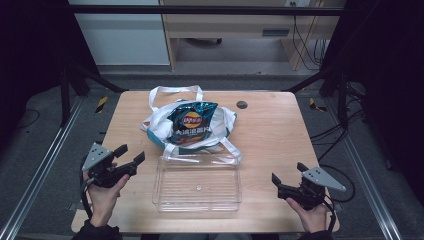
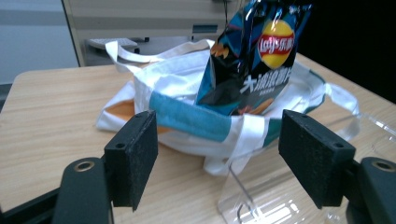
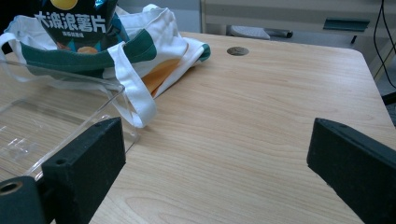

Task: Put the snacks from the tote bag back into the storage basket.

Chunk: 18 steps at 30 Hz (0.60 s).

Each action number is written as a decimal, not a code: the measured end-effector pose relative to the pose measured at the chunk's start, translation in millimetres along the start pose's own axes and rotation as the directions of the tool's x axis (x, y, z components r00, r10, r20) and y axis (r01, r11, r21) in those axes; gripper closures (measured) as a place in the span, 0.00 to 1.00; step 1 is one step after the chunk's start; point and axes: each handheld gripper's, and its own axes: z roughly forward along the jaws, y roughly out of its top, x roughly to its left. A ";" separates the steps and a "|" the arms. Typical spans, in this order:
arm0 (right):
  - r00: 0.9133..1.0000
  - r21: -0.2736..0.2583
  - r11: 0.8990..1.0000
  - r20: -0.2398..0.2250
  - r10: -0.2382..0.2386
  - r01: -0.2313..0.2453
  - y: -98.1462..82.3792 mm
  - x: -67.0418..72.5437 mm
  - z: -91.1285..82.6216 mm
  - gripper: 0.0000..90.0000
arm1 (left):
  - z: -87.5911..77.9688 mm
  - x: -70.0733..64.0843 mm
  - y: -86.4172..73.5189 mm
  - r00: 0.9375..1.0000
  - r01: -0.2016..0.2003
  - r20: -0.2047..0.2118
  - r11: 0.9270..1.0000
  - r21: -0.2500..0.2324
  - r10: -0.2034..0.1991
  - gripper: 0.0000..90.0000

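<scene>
Blue chip bag (image 1: 192, 122) in tote bag (image 1: 159, 122) (both grippers apart, empty)

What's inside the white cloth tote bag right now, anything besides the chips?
A dark blue crisp packet stands out of the white cloth tote bag with teal and orange panels. The packet and the bag's folds cover the rest of the inside, so anything beneath it is hidden.

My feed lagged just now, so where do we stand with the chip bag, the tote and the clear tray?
Done: nothing visibly. The chip bag sits in the tote bag, and the clear tray holds nothing. In hand: nothing; the left gripper and right gripper are open, apart from everything. Left, probably: lifting the chips into the tray.
</scene>
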 end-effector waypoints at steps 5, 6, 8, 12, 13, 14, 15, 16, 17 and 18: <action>1.000 0.001 1.000 0.003 -0.002 0.002 -0.2 -0.2 0.0 0.05 | 3.7 -1.8 8.8 1.000 -0.004 0.006 1.000 -0.014 0.004 0.32; 1.000 0.002 1.000 0.003 -0.003 0.003 -0.1 0.0 -0.2 0.05 | 5.3 -2.7 12.4 1.000 -0.010 0.004 1.000 -0.020 0.010 0.32; 1.000 0.000 1.000 0.002 -0.001 0.001 -0.1 0.3 -0.6 0.05 | 7.0 -2.8 15.6 1.000 -0.005 0.008 1.000 -0.024 0.006 0.32; 1.000 -0.001 1.000 0.004 0.001 -0.001 -0.2 -0.3 -0.9 0.05 | 10.2 -4.7 20.5 1.000 -0.007 0.007 0.999 -0.032 0.007 0.32; 1.000 0.000 1.000 0.002 0.002 -0.002 -0.2 -0.2 -0.8 0.05 | 14.0 -7.5 24.2 1.000 -0.015 0.007 0.999 -0.037 0.015 0.32; 1.000 0.000 1.000 0.003 -0.001 0.001 -0.2 0.0 -0.6 0.05 | 16.0 -8.9 25.9 1.000 -0.016 0.010 0.999 -0.038 0.016 0.32; 1.000 0.000 1.000 0.000 -0.002 0.002 -0.2 0.3 -0.6 0.05 | 16.0 -8.9 25.9 1.000 -0.016 0.010 0.999 -0.038 0.016 0.32; 1.000 0.000 1.000 0.000 -0.002 0.002 -0.2 0.3 -0.6 0.05 | 18.1 -10.1 27.6 1.000 -0.019 0.012 0.999 -0.038 0.019 0.32; 1.000 -0.001 1.000 0.000 -0.002 0.002 -0.1 1.0 -0.8 0.05 | 22.2 -12.8 30.3 1.000 -0.024 0.013 0.999 -0.037 0.025 0.32; 1.000 -0.001 1.000 0.000 -0.001 0.001 0.0 1.0 -0.7 0.05 | 24.6 -14.2 31.8 0.999 -0.027 0.015 0.999 -0.037 0.028 0.32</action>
